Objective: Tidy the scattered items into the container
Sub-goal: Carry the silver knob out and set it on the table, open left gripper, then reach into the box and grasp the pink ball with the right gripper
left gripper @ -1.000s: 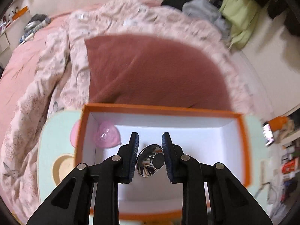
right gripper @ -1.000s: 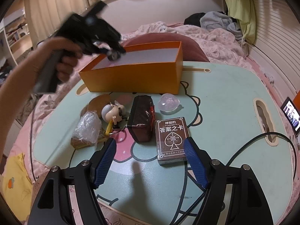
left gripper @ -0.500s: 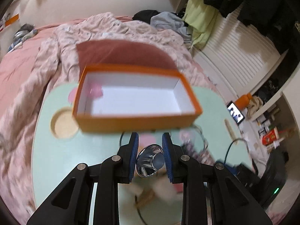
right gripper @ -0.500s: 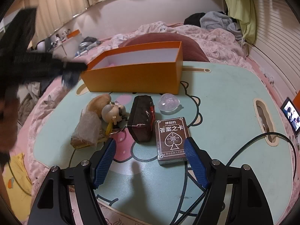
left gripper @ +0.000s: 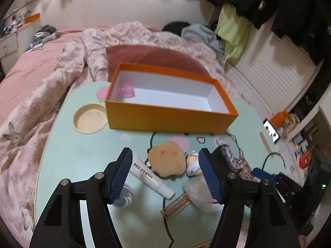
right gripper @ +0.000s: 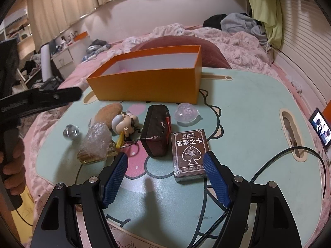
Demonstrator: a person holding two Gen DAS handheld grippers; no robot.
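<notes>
Legible text, two items only.

1. White tube (left gripper: 152,175), lying on the desk between the fingers of the left tool, nearer its left finger: black capitals "RED EARTH" along the body.

2. Brown card box (right gripper: 189,152), lying on the desk just ahead of the right tool's right finger: top line "神秘的", larger line below "答案之卡", then a spade emblem. A further small line of characters near the bottom edge, too small to read.

Gold stick (left gripper: 175,205), beside the left tool's right finger: faint lettering, unreadable.
</notes>
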